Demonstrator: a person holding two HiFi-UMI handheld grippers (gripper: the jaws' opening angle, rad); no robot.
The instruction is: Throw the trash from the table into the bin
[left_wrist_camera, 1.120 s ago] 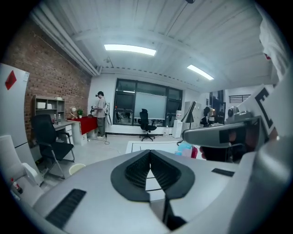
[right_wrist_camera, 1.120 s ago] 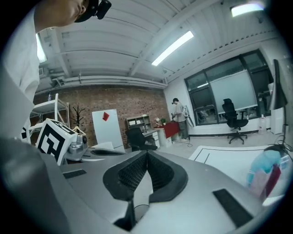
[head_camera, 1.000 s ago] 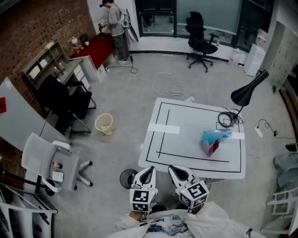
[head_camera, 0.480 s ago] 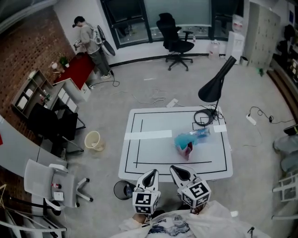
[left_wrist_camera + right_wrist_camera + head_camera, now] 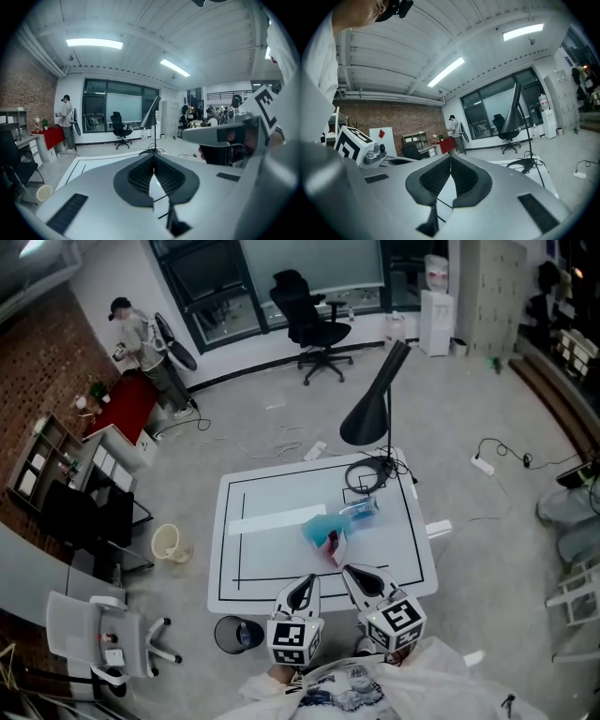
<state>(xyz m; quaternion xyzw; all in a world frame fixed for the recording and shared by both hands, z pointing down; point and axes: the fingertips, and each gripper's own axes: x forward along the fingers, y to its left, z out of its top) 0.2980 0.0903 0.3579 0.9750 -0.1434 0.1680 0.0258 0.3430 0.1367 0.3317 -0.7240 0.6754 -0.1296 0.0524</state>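
Our left gripper (image 5: 305, 585) and right gripper (image 5: 354, 576) have jaws pressed together, empty. The crumpled blue plastic trash (image 5: 326, 531) on the white table (image 5: 244, 563) looks light and soft; we'd pinch a fold.

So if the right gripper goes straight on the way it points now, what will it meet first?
Probably the blue and red trash on the table, just ahead of the right gripper. Height is unclear from above, so it might pass over it.
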